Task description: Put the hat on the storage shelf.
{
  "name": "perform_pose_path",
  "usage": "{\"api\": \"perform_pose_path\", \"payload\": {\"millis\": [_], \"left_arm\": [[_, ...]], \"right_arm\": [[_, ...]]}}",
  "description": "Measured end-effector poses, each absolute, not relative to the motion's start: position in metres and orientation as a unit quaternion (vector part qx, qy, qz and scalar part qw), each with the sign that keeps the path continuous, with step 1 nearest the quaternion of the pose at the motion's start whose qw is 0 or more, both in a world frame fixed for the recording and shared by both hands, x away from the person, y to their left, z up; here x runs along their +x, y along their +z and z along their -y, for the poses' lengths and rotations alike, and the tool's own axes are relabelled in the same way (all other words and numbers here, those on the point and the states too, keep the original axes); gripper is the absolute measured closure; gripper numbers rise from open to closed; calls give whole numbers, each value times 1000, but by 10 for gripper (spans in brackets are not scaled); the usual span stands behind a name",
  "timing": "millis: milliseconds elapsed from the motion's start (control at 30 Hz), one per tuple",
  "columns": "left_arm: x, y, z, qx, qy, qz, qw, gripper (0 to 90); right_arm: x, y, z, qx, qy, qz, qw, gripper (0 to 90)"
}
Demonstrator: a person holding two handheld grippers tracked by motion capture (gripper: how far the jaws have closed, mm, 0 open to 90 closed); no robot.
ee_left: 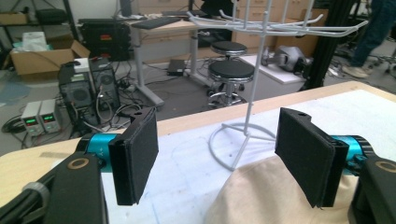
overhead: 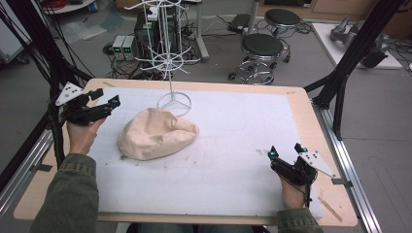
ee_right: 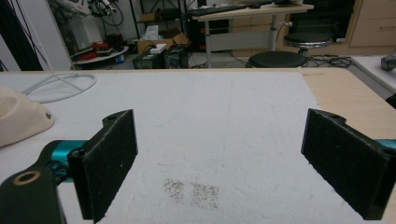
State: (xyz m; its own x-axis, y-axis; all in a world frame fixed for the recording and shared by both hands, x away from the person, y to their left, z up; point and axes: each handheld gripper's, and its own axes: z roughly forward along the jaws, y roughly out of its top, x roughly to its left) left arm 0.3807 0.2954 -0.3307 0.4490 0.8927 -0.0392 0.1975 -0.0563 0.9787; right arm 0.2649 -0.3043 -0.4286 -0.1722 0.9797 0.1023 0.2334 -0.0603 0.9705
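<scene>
The left hand-held gripper (overhead: 108, 101) is held up at the far left, its jaws wide apart. The right hand-held gripper (overhead: 285, 151) sits low at the near right, jaws wide apart too.

Cream cloth hat (overhead: 155, 133), soft and slumped, lying on the white mat (overhead: 233, 160) left of centre, touching the ring base of the white wire rack (overhead: 167, 58), rack upright at the mat's far edge
</scene>
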Motion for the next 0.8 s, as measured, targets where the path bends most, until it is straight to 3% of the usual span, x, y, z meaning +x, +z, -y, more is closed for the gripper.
{"api": "perform_pose_path", "payload": {"millis": [367,633,800], "left_arm": [[412,-344,-279,701,262,-403,527,299],[442,-363,-251,780,196,-383,455,296],[453,-381,-245,802,180,-387,418,295]], "right_arm": [[265,-429,304,521,507,-581,365,97],[265,-430,303,517,506,-589,360,97],[264,-430,305,515,506,-592,359,97]]}}
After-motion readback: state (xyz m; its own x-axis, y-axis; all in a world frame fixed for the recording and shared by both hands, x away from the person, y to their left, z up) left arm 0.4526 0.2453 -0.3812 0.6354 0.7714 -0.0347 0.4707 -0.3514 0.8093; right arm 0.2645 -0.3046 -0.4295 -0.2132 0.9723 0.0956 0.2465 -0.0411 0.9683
